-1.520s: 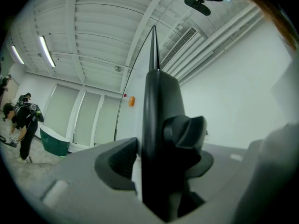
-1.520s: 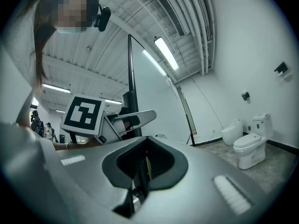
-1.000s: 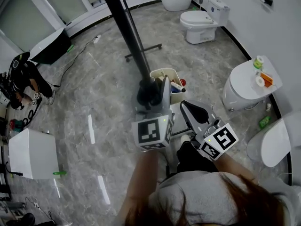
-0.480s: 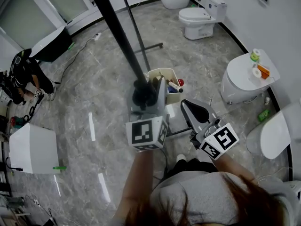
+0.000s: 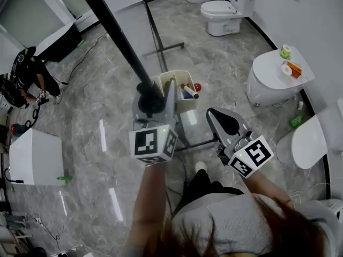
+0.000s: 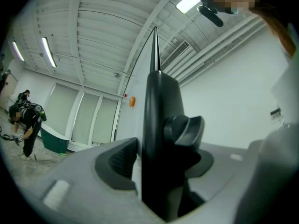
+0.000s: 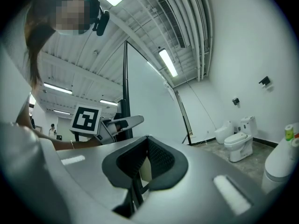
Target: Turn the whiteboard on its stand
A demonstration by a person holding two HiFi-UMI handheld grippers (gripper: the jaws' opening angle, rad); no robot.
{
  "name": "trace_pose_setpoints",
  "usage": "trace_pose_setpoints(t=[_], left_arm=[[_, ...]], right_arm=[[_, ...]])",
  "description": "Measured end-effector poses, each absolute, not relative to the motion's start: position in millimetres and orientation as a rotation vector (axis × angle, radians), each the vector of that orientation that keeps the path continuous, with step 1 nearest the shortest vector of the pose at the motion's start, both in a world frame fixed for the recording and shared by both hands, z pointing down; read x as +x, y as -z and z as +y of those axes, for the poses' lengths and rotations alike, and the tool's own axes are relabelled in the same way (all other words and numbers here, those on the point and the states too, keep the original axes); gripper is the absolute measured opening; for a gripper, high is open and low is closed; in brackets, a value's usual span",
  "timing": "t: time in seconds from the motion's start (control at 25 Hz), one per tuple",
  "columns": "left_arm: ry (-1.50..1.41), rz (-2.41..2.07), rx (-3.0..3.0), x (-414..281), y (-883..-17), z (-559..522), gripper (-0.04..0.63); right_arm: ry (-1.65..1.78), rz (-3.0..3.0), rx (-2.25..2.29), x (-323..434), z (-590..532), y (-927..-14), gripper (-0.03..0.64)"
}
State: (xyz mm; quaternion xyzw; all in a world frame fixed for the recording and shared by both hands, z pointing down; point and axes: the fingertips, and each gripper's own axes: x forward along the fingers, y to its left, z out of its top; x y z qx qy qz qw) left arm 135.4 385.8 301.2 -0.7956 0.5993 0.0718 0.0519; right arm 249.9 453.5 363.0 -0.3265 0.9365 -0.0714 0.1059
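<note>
Tipping looks the chief danger to the whiteboard (image 7: 149, 87), a tall white panel on a stand whose black upright (image 6: 161, 139) runs along its near edge. All the hold is on that one upright, well above the floor. A hard sideways pull could therefore lean the whole frame over, or drag it across the polished floor instead of turning it. The post is smooth, with a locking knob (image 6: 189, 129) just beside the grip. The pads may slip round the post, or the knob may foul a jaw as the frame swings. A swinging foot of the stand (image 5: 171, 48) could also knock the pale bin (image 5: 179, 92) of markers at the base, near the person's feet.

The left gripper (image 5: 156, 103) is clamped on the upright. The post fills the space between its jaws, with the knob to its right in the left gripper view, and the panel stretches away beyond it. The right gripper (image 5: 226, 123) hangs just to the right of the left one, clear of the board. Its jaws are drawn together on nothing, so it gives no steadying hold, and the board stands ahead and to the left of it. A toilet (image 5: 228, 9) stands well apart by the wall.
</note>
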Motion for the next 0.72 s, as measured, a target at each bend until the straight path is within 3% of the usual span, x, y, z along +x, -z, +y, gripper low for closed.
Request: trace_pose_setpoints(t=[0.72], left_arm=[[-0.211,1.847,-2.396,149.9,-296.7,473.2,0.233]], right_arm=[[0.237,2.795,-0.991,257.5,545.4,-357.9,0.003]])
